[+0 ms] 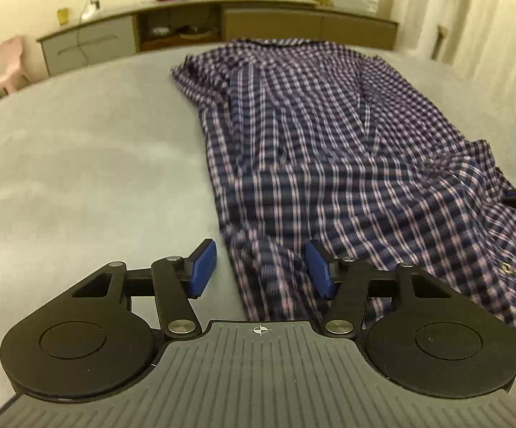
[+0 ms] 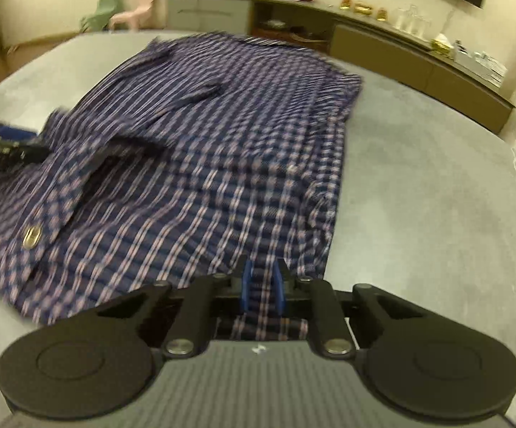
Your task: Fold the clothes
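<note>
The right tongs [image 2: 262, 290] are clamped on the near hem of the plaid shirt [image 2: 201, 135], a narrow fold of checked cloth pinched between the two blue pads [image 2: 246, 287] and running back under the tongs' body. From that grip the shirt spreads away and to the left across the grey worktop [image 2: 418, 185], rumpled, with a metal snap button [image 2: 31, 237] on a folded flap to the left of the right tongs and a cuff or placket lying across the upper part of the cloth. Bare worktop lies just to the right of these tongs. The left tongs [image 1: 261, 267] stand apart, their pads [image 1: 202, 267] not pressing on anything; the shirt's left near edge [image 1: 268, 278] lies between them, with the right-hand pad over the cloth and the left-hand pad over bare worktop [image 1: 79, 178]. In the left wrist view the shirt stretches forward and to the right of the left tongs, and the other tool shows only as a dark sliver at the far right edge. Beyond the far end of the worktop runs a long low sideboard [image 1: 222, 21] with small items on top, and a pink chair [image 1: 8, 67] stands far to the left.
</note>
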